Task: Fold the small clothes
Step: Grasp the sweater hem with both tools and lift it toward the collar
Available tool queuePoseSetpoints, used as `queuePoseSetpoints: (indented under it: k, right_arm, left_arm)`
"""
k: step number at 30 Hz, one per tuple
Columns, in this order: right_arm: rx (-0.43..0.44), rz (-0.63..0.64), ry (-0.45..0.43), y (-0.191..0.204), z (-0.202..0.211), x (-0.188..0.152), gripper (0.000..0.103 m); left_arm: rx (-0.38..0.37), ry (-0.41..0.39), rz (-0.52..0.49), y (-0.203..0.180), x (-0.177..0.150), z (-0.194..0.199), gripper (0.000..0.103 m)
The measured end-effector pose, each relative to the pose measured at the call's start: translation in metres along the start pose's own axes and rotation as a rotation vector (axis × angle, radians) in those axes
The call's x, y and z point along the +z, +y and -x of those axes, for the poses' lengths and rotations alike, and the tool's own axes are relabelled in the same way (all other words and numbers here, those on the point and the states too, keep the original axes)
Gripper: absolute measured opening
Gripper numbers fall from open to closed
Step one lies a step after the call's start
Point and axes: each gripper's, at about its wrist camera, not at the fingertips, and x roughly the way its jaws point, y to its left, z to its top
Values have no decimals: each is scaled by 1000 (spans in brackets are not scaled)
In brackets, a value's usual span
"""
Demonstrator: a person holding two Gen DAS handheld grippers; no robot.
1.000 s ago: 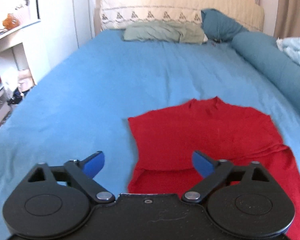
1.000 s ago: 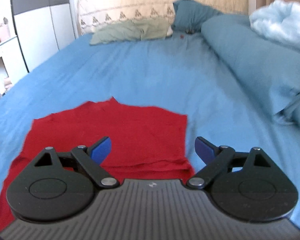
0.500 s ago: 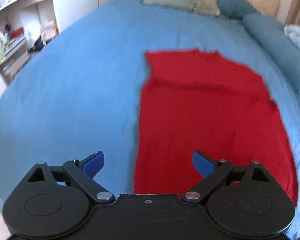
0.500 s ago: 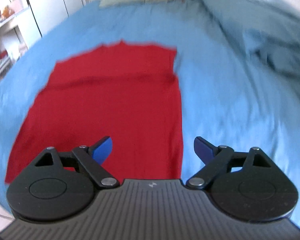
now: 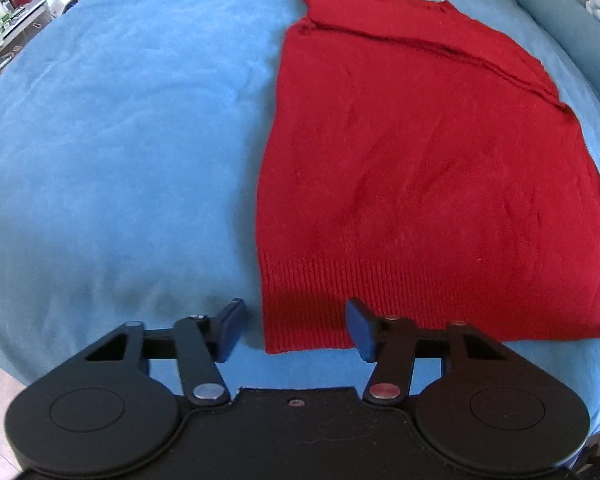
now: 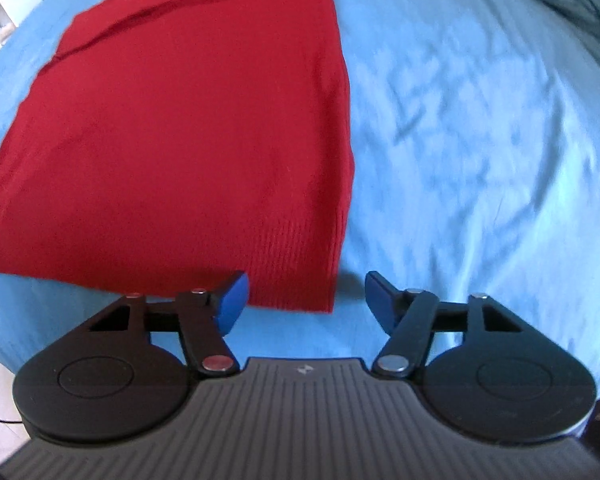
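Knitwear first: a flat red knitted sweater (image 5: 428, 168) lies spread on the blue bedsheet (image 5: 112, 152). Its ribbed hem sits just ahead of both tools. The left gripper (image 5: 296, 330) straddles the hem's left corner, jaws closing, pads not yet pressing the fabric. The right gripper (image 6: 304, 304) straddles the right corner, jaws likewise closing, still apart.

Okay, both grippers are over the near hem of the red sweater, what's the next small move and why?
Probably ease both down and finish closing on the hem corners. The left hand-held gripper straddles the near left corner of the red sweater, the right hand-held gripper the near right corner. Both sets of jaws are closing, but the pads do not yet pinch the knit, which lies flat on the blue bedspread.
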Motion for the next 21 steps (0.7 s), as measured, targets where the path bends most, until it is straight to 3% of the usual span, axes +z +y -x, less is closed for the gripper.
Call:
queuePoseSetpoints:
  k: [8, 14, 17, 18, 21]
  right_arm:
    - [-4, -25, -13, -3, -7, 1, 72]
    - [6, -27, -14, -3, -12, 9, 56]
    - [8, -22, -12, -4, -12, 11, 47]
    - [9, -19, -8, -3, -12, 12, 42]
    - [8, -25, 2, -4, -14, 16, 36]
  left_arm:
    - [-5, 3, -35, -5, 2, -8, 45]
    - [-13, 17, -12, -7, 2, -8, 32]
    - [-15, 28, -10, -8, 4, -10, 19]
    - [-19, 32, -13, -8, 5, -10, 9]
    - [-17, 40, -33, -11, 8, -11, 7]
